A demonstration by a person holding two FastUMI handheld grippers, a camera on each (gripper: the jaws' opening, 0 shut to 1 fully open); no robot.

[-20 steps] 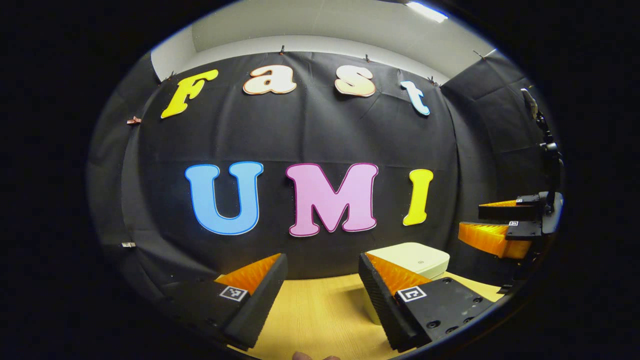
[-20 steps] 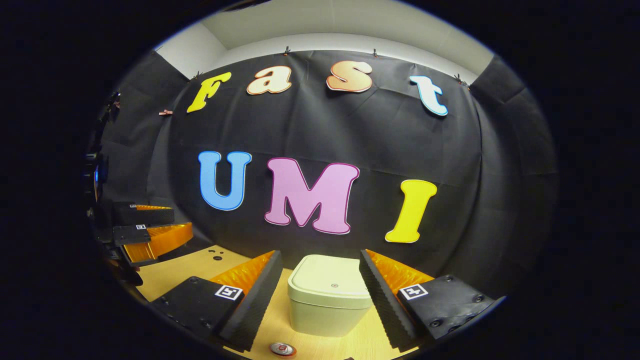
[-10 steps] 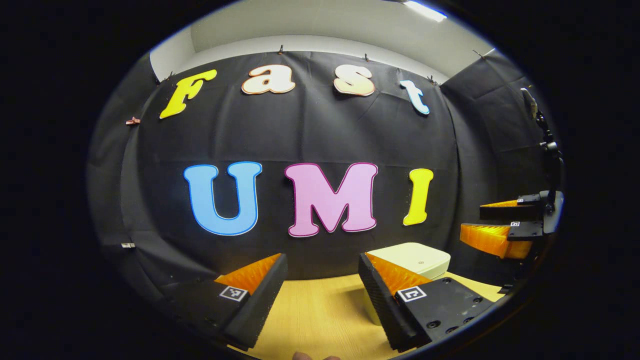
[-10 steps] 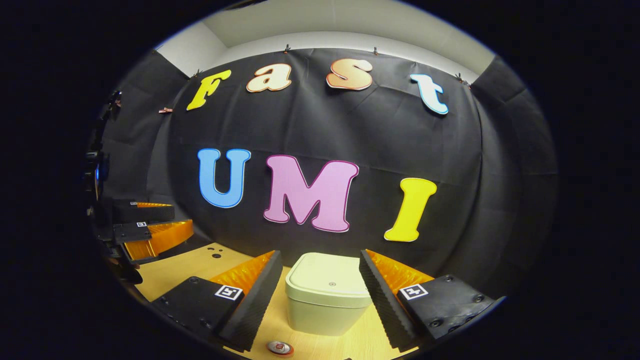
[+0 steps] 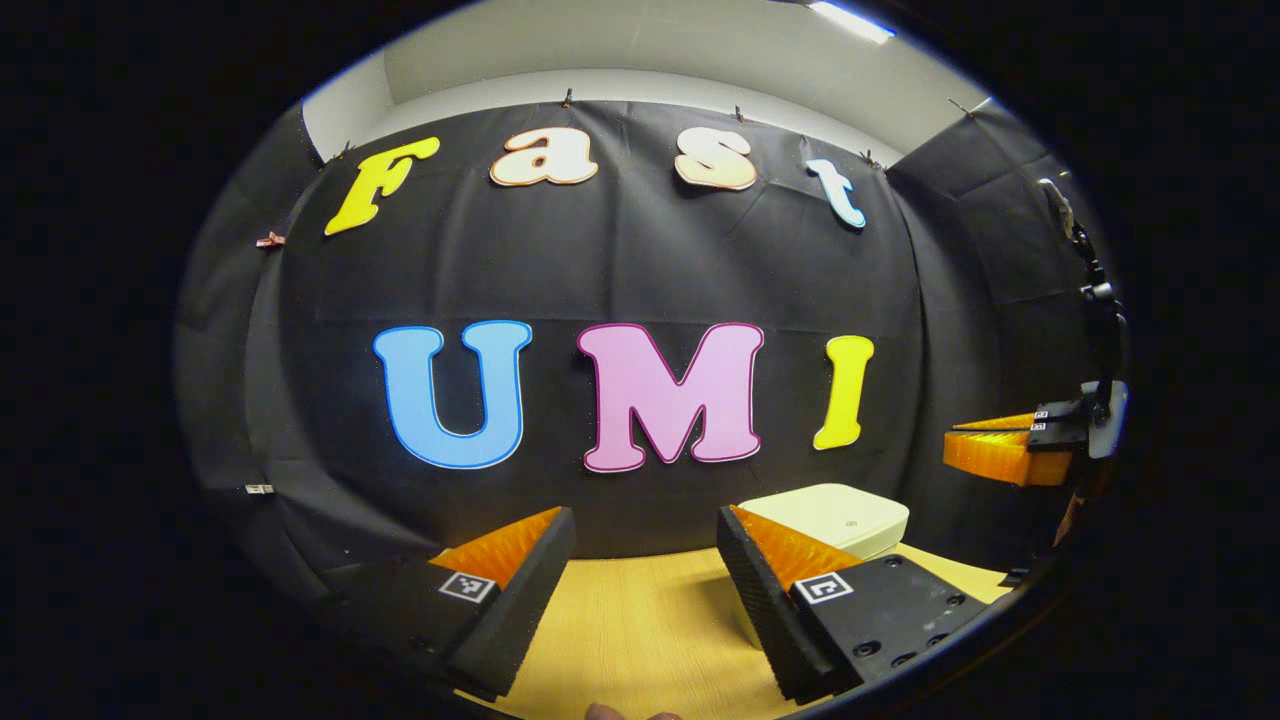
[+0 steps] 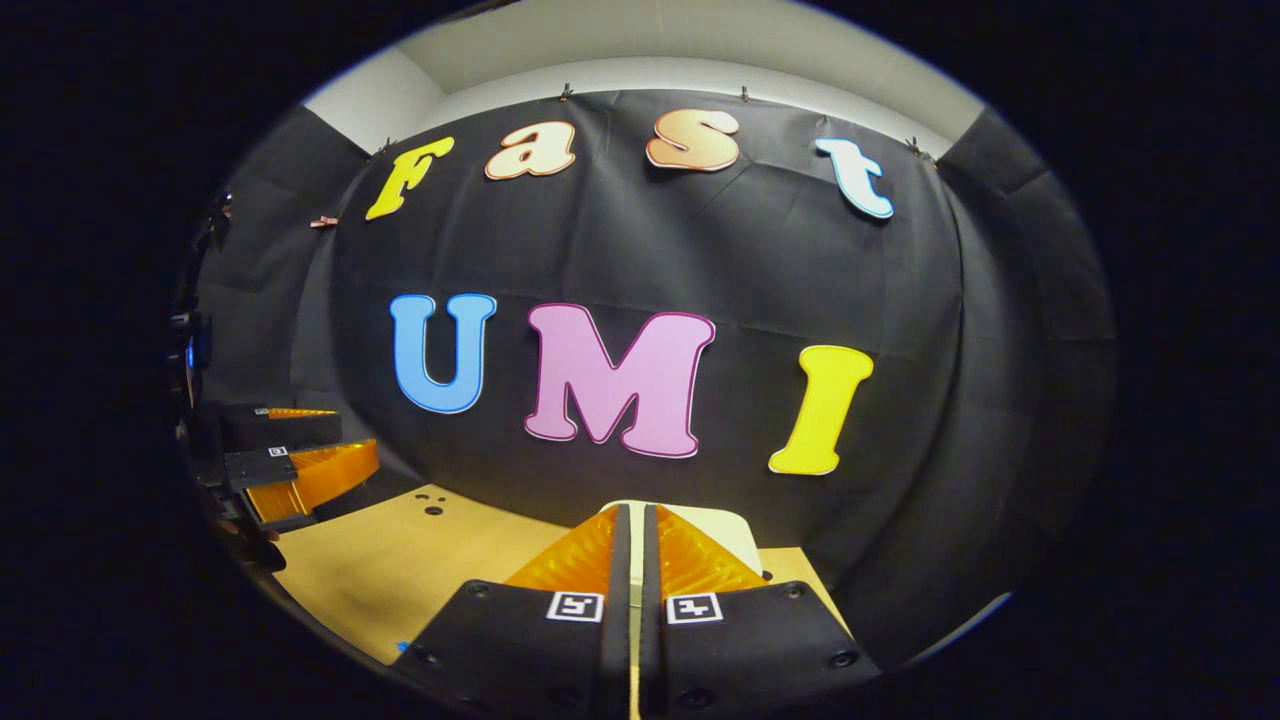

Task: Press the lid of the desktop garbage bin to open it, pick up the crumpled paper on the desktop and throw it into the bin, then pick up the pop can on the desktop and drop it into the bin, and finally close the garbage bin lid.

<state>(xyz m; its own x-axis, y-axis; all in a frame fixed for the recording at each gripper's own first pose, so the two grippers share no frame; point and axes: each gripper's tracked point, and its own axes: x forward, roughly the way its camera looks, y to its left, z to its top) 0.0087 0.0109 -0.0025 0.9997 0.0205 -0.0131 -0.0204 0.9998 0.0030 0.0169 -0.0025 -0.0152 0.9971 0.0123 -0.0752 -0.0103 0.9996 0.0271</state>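
So far nothing of the task looks done, as far as these pictures go. Starting on the left: the left gripper [image 5: 640,590] hovers with its jaws spread wide and empty over bare desk [image 5: 640,620]. Just beyond and to the right of its right jaw sits the garbage bin [image 5: 835,515], and its lid [image 5: 850,508] lies flat and closed on top.

Moving right, the right gripper [image 6: 632,560] has its jaws brought together with only a thin slit between them and nothing held. In the right gripper view the bin shows as a pale patch straight ahead, partly hidden behind the jaw tips, so the gripper is lined up with it. In the left gripper view this same gripper hangs above and to the right of the bin, apart from the lid.

My reading is that the closed jaws are set up as a pressing tool and the first step, pushing the lid to pop it open, is about to start. Still left: opening the lid, the crumpled paper, the pop can, and closing the lid. I cannot place the paper or the can from these frames.
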